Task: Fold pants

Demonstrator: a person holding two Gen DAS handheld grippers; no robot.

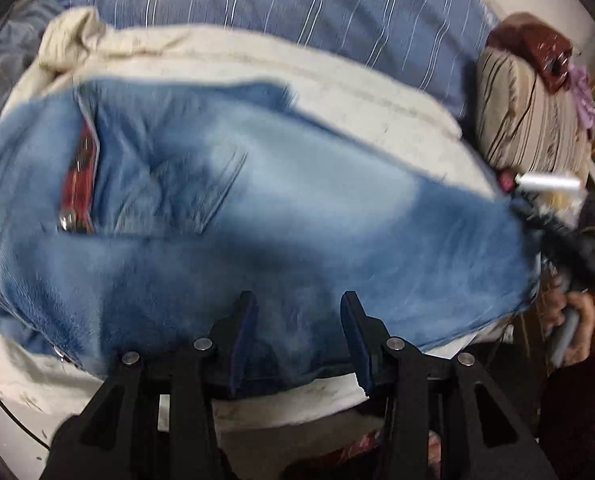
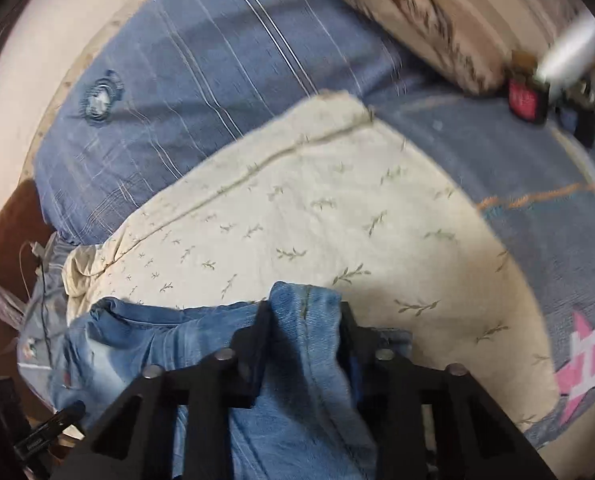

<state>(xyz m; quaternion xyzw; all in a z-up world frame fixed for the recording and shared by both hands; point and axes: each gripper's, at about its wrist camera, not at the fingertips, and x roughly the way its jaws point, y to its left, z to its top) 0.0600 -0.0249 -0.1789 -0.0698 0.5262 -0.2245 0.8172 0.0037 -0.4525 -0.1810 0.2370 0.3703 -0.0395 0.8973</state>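
Soft indoor light, heavy motion blur, fisheye warping, dark vignetted corners

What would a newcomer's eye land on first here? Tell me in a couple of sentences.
First the faded blue jeans, spread across a cream leaf-print blanket on the blue striped bedsheet, with a red lining showing at the waist, left in the left wrist view. Next, the right gripper clamped on a bunched fold of denim, while the left gripper stands open above the jeans.
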